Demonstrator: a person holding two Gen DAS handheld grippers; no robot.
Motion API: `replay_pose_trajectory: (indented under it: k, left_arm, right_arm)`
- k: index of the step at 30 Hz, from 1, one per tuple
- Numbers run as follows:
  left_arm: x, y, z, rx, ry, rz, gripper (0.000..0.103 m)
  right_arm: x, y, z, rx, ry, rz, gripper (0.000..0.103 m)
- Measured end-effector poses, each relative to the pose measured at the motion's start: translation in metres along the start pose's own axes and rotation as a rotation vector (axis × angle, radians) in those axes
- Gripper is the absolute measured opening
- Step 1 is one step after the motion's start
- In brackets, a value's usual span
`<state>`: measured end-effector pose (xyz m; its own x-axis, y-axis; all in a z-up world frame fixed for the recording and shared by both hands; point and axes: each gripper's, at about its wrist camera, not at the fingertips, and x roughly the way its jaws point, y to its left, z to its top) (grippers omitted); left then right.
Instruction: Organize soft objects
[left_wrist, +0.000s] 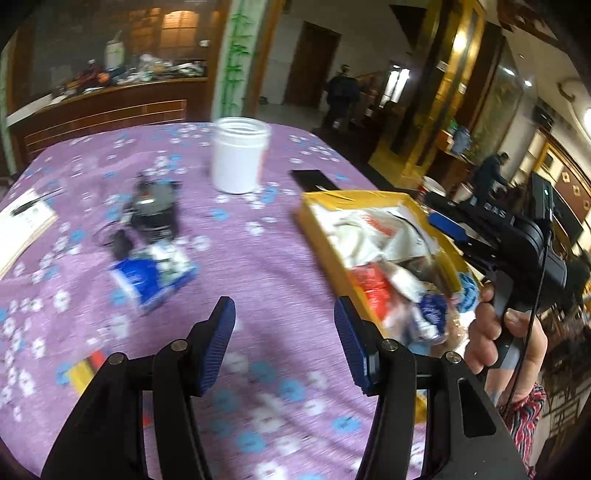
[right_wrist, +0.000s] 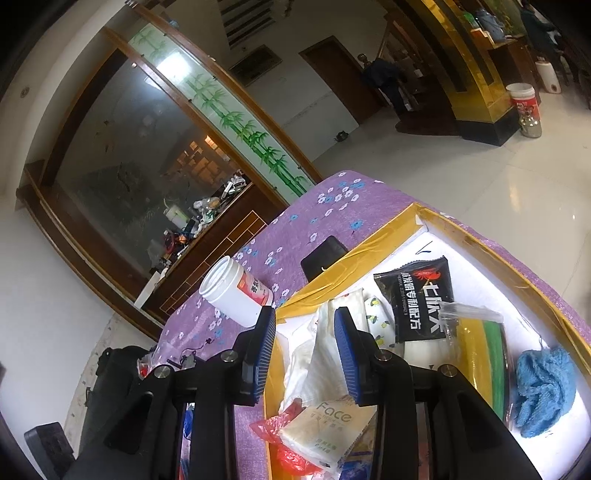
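Left gripper (left_wrist: 284, 332) wide open, empty, above purple tablecloth (left_wrist: 258, 258). Right gripper (right_wrist: 304, 350) part open over yellow box (right_wrist: 369, 273); possibly touching white tissue (right_wrist: 321, 362), unclear.

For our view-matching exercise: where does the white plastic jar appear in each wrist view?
Left wrist: white jar stands upright, upper centre, left of the yellow box.
Right wrist: white jar sits centre-left, tilted in the picture, just beyond the left jaw.
Shared landmark: black phone.
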<state>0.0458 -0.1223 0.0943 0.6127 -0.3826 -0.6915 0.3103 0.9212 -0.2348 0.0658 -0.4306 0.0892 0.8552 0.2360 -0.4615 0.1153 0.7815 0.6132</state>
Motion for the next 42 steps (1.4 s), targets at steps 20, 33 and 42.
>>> replay_pose_trajectory:
  k: [20, 33, 42]
  left_arm:
    - [-0.003, 0.136, -0.059, -0.405, 0.168, 0.209, 0.054]
    - [0.028, 0.110, -0.058, -0.193, 0.157, 0.426, 0.047]
    - [0.000, 0.159, -0.045, -0.354, -0.034, 0.416, 0.046]
  right_arm:
    - [0.008, 0.039, -0.025, -0.177, 0.050, 0.035, 0.042]
    - [0.007, 0.047, -0.029, -0.215, 0.053, 0.059, 0.043]
    - [0.016, 0.083, -0.055, -0.307, 0.153, 0.148, 0.069]
